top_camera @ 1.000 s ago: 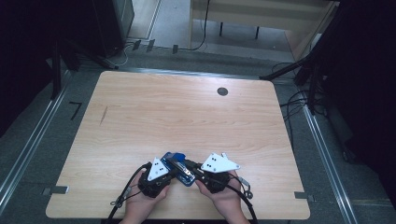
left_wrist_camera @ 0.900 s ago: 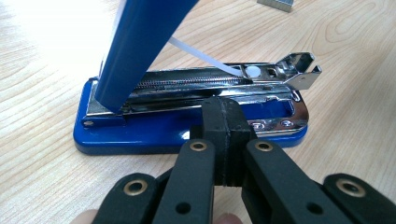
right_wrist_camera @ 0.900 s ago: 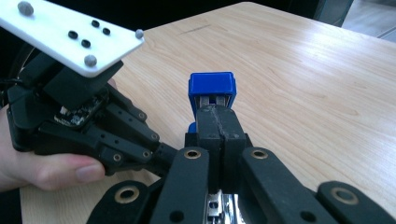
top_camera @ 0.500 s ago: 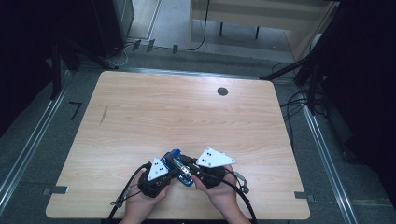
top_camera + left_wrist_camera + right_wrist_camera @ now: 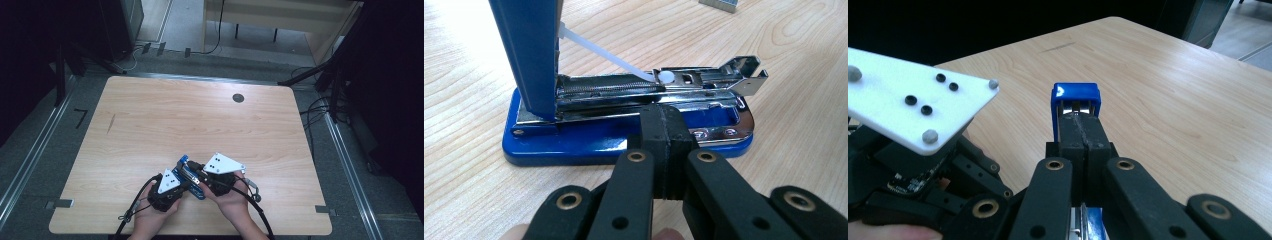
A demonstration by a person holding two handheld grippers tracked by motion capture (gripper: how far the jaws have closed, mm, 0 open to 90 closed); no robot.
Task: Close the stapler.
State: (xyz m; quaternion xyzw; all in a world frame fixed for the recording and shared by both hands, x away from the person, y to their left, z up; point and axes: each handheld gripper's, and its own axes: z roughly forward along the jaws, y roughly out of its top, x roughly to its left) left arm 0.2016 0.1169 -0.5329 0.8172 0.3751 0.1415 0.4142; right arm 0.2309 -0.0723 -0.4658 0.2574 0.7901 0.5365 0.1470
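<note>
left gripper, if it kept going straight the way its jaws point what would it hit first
The left gripper, jaws shut together, points at the side of the open blue stapler. Its tips already look to be at the stapler's chrome magazine rail above the blue base, so it would meet that first, though whether they touch is unclear.

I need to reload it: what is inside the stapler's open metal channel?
With the blue cover raised, the stapler shows a spring and a white pusher in its channel. Whether staples lie there cannot be told. The left gripper, shut, hides part of the base.
</note>
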